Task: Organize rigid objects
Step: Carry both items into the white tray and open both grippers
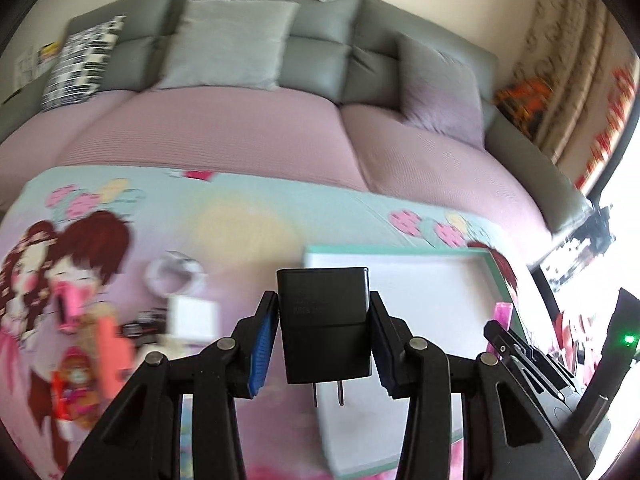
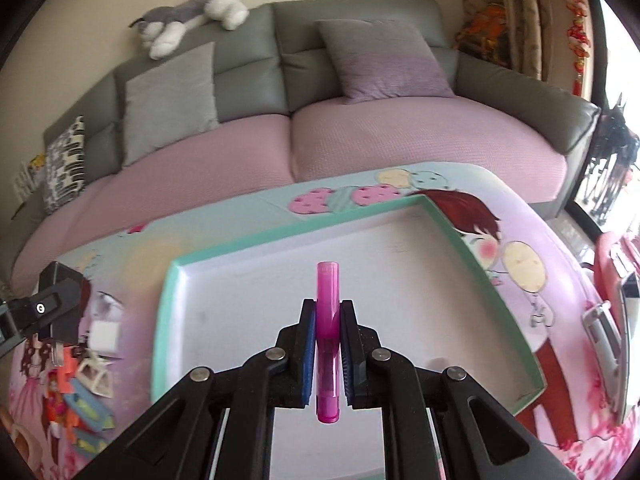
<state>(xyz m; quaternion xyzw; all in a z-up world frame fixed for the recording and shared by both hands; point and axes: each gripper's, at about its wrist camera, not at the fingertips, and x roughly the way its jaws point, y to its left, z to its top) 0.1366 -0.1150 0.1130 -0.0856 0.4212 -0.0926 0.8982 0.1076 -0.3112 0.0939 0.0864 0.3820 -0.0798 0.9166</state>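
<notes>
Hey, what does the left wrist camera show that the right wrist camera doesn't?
Only the left wrist view shows a roll of tape on the table and the left tongs from behind. Only the right wrist view shows the whole plush dog and the right tongs clamping a pink tube. Both show the black charger held in the left tongs, the tray and the sofa.

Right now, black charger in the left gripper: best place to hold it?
As held: the black charger by its two flat side faces, left gripper straddling the body, prongs kept clear at the wrist end. The flat parallel sides suit the pads.
</notes>
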